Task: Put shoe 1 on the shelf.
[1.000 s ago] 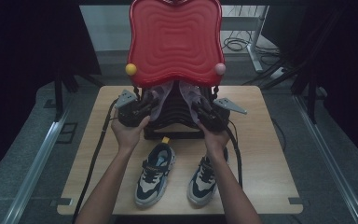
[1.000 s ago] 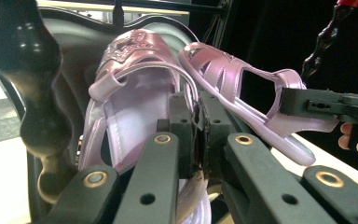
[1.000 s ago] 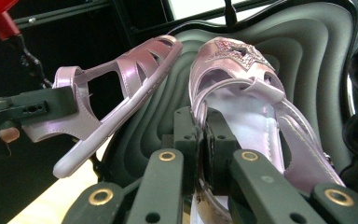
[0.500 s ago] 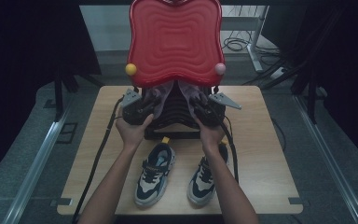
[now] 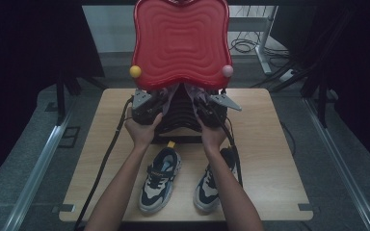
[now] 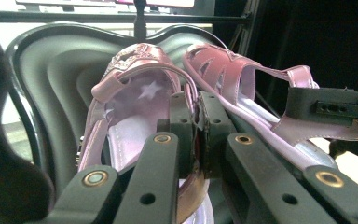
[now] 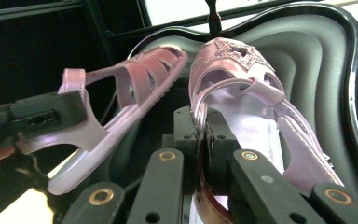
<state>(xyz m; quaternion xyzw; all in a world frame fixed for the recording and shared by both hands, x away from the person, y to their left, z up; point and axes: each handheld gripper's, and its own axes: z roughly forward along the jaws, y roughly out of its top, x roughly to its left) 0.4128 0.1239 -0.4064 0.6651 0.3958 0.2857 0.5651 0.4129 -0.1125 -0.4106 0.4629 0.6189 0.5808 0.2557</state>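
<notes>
Two pink sandals are held up under a red wavy panel at the back of the table. My left gripper is shut on the side strap of the sandal with a glittery star. My right gripper is shut on the strap of its twin. Each gripper view shows the other sandal beside it, pinched at the heel by the other gripper's jaw. From above, the left gripper and right gripper sit close together, and the panel hides most of the sandals.
A dark wavy shell curves behind the sandals. A black ribbed stand sits under the panel. Two dark and white sneakers stand side by side near the front of the wooden table. Metal rails run along both sides.
Both hands have moved away from the person toward the red panel and drawn closer together, carrying the sandals with them. The sneakers have not moved.
</notes>
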